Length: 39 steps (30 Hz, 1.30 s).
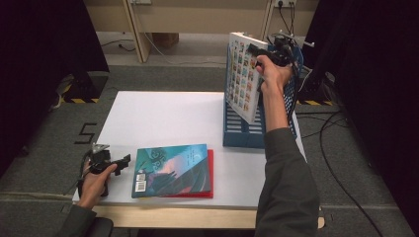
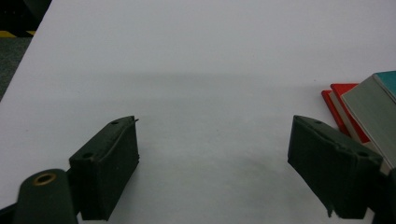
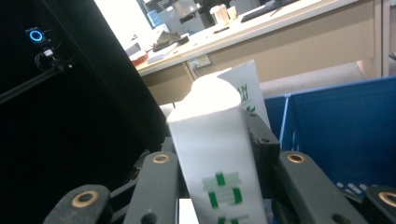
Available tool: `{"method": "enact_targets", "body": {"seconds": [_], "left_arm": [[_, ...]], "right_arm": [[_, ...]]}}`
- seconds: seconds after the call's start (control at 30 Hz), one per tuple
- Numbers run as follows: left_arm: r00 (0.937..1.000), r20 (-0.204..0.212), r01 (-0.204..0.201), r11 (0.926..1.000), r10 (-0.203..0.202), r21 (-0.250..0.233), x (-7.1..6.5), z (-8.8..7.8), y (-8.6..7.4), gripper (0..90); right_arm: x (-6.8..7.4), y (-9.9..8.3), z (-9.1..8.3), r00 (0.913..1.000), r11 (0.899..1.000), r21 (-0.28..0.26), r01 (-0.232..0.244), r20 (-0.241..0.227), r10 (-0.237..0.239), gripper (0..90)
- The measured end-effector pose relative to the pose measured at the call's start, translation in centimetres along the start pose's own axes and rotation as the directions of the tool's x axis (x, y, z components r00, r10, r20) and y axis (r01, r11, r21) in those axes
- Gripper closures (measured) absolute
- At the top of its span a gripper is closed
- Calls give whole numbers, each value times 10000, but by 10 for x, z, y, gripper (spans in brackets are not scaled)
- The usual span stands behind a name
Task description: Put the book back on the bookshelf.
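Fingers of right gripper (image 1: pixel 258 53) clamped on white book (image 1: pixel 243 76), tilted over blue rack (image 1: pixel 236 136); book's lower edge hidden behind its cover. Left gripper (image 1: pixel 120 162) wide apart, empty (teal book (image 1: pixel 172 170) just right, atop red one (image 1: pixel 211 173)). White table (image 1: pixel 163 118), grey carpet.

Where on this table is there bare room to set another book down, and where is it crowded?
Free: the wide white table stretch behind the teal book and left of the blue rack. Crowded: the front edge, between the left gripper and the book stack, and the rack's corner, where the right gripper holds a white book.
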<state>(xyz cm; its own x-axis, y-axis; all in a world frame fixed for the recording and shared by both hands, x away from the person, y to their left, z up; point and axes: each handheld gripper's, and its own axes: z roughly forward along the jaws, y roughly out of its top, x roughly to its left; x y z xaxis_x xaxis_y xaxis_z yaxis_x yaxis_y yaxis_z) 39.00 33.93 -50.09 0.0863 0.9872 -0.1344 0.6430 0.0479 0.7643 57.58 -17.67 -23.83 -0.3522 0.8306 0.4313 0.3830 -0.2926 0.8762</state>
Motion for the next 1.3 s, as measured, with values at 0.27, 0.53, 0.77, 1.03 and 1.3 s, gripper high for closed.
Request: {"method": "enact_targets", "body": {"seconds": [0.27, 0.53, 0.77, 1.03, 1.3], "left_arm": [[10000, 22, 28, 10000, -27, -27, 0, -1, 0, 157], [10000, 54, -21, 10000, 21, -12, 0, -1, 0, 157], [10000, 43, 3, 10000, -3, 23, 1, 0, 0, 157], [9999, 50, -116, 9999, 116, 64, 0, 0, -1, 157], [9994, -77, -326, 9994, 327, 135, -2, 1, -2, 151]], "right_arm": [[-2, -15, 1, 10000, 10000, -64, 46, -16, -46, 694], [-4, -41, 13, 9970, 9967, 248, -773, -4, 773, 697], [-11, -56, 13, 9967, 9964, 253, -809, -77, 811, 691], [-20, -64, 0, 9954, 9949, 406, -921, -222, 931, 649], [-36, -73, -30, 9951, 9954, 728, -629, -718, 682, 625]]}}
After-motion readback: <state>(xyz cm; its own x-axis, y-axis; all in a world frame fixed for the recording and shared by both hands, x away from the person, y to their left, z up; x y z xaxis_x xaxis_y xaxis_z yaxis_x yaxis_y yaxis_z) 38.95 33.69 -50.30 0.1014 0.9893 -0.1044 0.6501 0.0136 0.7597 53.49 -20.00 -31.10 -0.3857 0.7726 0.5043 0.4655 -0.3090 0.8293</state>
